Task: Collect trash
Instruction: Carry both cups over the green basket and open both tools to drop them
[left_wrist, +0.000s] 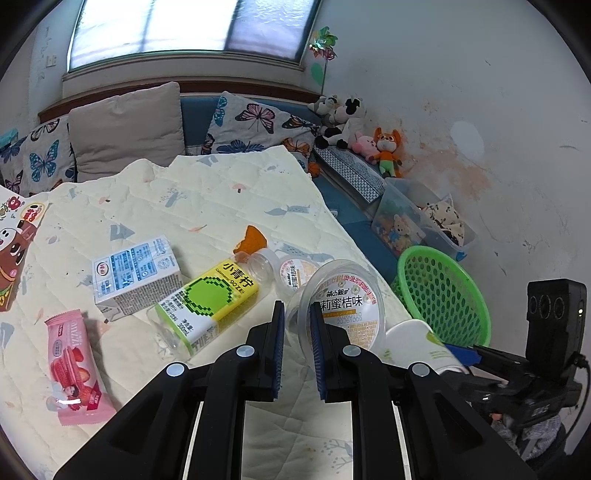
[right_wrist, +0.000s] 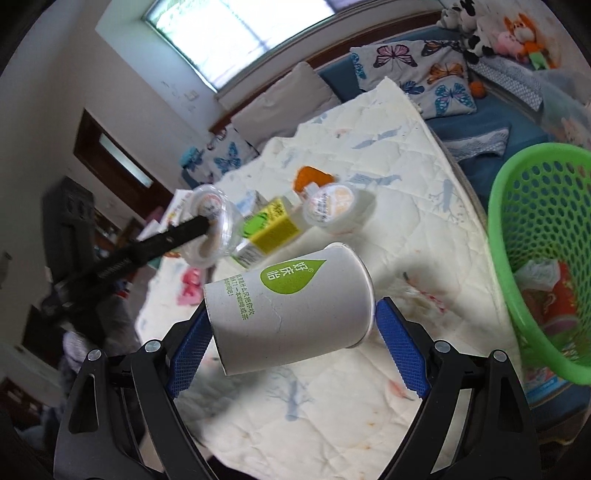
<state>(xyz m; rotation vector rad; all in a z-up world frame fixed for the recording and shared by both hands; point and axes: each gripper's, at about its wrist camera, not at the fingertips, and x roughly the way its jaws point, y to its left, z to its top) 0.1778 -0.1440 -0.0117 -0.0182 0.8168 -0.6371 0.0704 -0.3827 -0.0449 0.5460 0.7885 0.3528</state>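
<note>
- We are midway through collecting trash: each hand carries a piece, and neither piece has gone into the green basket (right_wrist: 535, 258) yet.
- Our right gripper (right_wrist: 291, 332) has its jaws spread wide and clamped on a white paper cup (right_wrist: 291, 302), which lies sideways between the blue pads, base toward the left pad and rim toward the right one.
- Our left gripper (left_wrist: 297, 332) has its jaws nearly together, pinching the rim of a clear plastic cup (left_wrist: 341, 306) with an orange printed lid; the cup looks lifted off the quilt (left_wrist: 207, 199).
- The basket stands at the right edge of the bed, just beside the quilt, and already has some wrappers in it.
- Still lying on the quilt are a yellow and green bottle (left_wrist: 207, 299), a blue and white carton (left_wrist: 136, 277), a pink wrapper (left_wrist: 74, 365) and a small sealed cup (left_wrist: 295, 271).
- Next, we judge, the paper cup goes first: swing the right hand over the basket mouth, then let the jaws go.
- The plastic cup needs care, since a grip on a thin rim may slip while it is carried across.
</note>
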